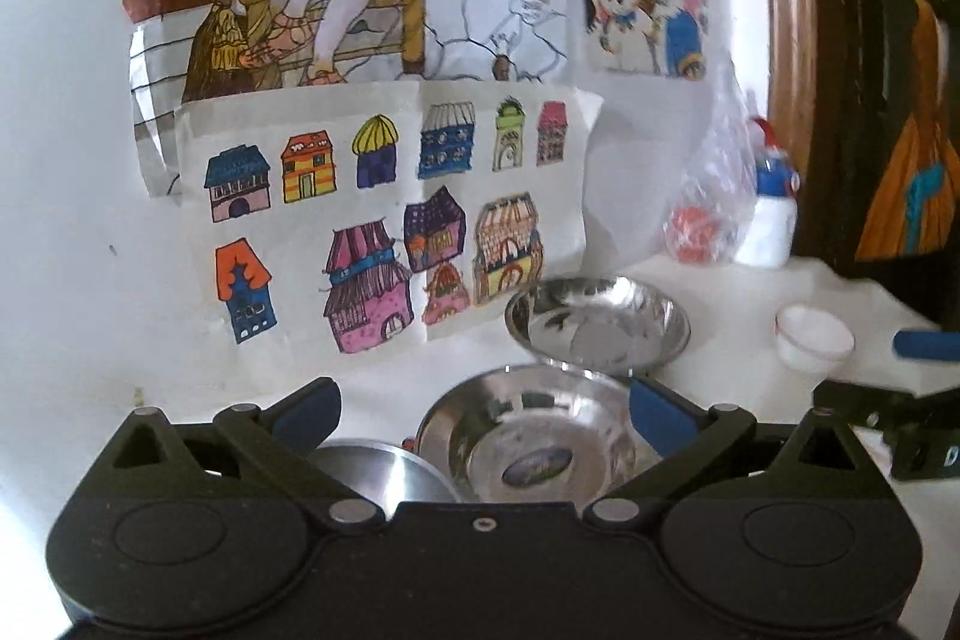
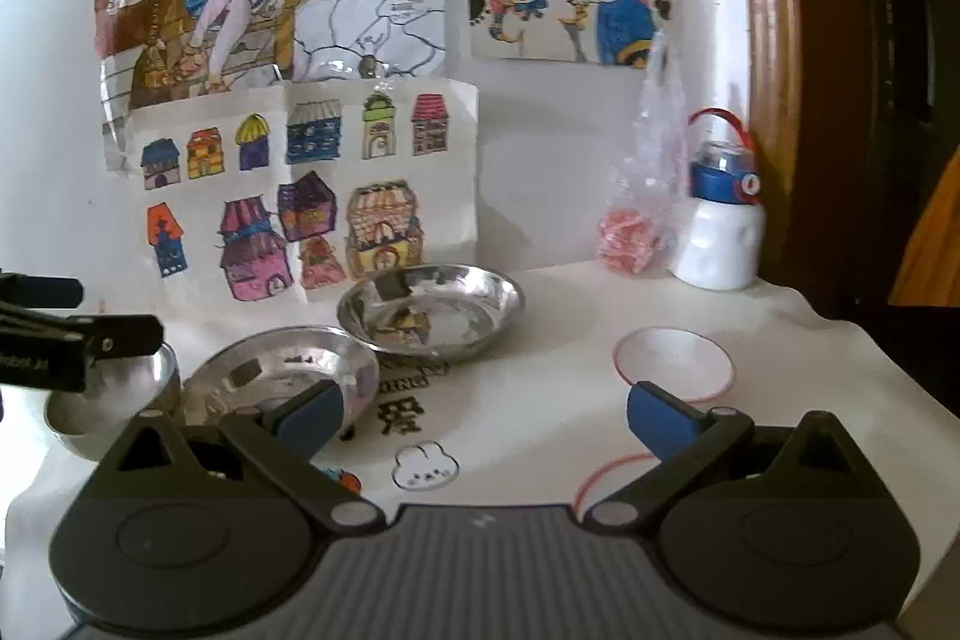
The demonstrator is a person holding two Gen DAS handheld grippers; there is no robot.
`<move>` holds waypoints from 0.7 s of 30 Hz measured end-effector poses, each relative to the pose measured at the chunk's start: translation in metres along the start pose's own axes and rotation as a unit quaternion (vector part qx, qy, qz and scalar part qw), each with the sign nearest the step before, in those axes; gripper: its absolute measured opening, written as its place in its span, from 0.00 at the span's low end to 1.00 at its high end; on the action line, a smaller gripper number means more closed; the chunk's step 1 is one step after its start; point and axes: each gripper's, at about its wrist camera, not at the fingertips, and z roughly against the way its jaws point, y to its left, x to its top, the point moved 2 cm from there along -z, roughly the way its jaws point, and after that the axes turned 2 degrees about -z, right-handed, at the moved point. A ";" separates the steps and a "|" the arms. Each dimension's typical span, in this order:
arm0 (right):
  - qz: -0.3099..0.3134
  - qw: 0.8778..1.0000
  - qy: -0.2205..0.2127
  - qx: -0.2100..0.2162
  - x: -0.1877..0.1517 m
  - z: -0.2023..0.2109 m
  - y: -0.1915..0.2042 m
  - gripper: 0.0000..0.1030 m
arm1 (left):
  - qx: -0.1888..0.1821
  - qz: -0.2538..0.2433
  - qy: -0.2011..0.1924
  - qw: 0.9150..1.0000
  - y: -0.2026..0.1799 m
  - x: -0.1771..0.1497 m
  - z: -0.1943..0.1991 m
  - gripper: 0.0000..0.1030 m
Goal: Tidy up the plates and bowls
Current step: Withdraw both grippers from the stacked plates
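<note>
In the left wrist view my left gripper [image 1: 483, 418] stands open, and a steel bowl [image 1: 528, 436] with a sticker inside lies between and just beyond its blue fingertips, untouched by the pads. A shallow steel plate [image 1: 600, 322] sits behind the bowl, a steel cup [image 1: 384, 466] to its left. My right gripper [image 2: 486, 418] is open over bare tablecloth with nothing between its fingers. The right wrist view shows the same steel plate [image 2: 432, 310], steel bowl [image 2: 282, 370] and steel cup [image 2: 108, 400], plus a small white red-rimmed bowl [image 2: 675, 364] ahead to the right.
The white tablecloth [image 2: 528, 400] reaches a wall covered with coloured drawings [image 2: 288, 196]. A plastic bag [image 2: 636, 220] and a white bottle with a blue cap [image 2: 723, 232] stand at the back right. A wooden frame [image 2: 774, 70] borders the right side. The left gripper [image 2: 78, 316] pokes in at far left.
</note>
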 end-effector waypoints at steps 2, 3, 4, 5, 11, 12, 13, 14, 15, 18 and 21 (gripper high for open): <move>-0.006 1.000 0.001 -0.003 -0.005 0.004 0.000 1.00 | -0.001 -0.011 0.000 1.000 -0.002 -0.006 0.003 0.99; -0.008 1.000 0.005 -0.003 -0.007 0.006 0.001 1.00 | -0.001 -0.017 -0.001 1.000 -0.002 -0.009 0.006 0.99; -0.008 1.000 0.009 -0.002 -0.009 0.008 0.002 1.00 | -0.001 -0.024 -0.002 1.000 -0.003 -0.011 0.007 0.99; -0.004 1.000 0.010 -0.001 -0.011 0.011 0.004 1.00 | -0.001 -0.028 -0.002 1.000 -0.003 -0.013 0.007 0.99; 0.011 0.999 0.036 0.007 -0.021 0.026 0.018 1.00 | 0.003 -0.059 0.011 0.998 -0.003 -0.020 0.013 0.99; 0.014 0.999 0.036 0.013 -0.024 0.029 0.020 1.00 | 0.007 -0.064 0.016 0.998 -0.003 -0.022 0.014 0.99; 0.016 0.999 0.038 0.021 -0.028 0.034 0.023 1.00 | 0.013 -0.068 0.019 0.997 -0.002 -0.025 0.017 0.99; 0.021 0.999 0.039 0.029 -0.031 0.037 0.026 1.00 | 0.018 -0.070 0.021 0.997 -0.001 -0.028 0.021 0.99; 0.030 0.998 0.039 0.040 -0.035 0.042 0.030 1.00 | 0.022 -0.072 0.020 0.997 0.000 -0.031 0.025 0.99; 0.051 0.996 0.032 0.059 -0.045 0.053 0.040 1.00 | 0.028 -0.070 0.016 0.997 0.006 -0.041 0.041 0.99; 0.053 0.995 0.029 0.075 -0.054 0.061 0.048 1.00 | 0.028 -0.071 0.020 0.997 0.008 -0.049 0.054 0.99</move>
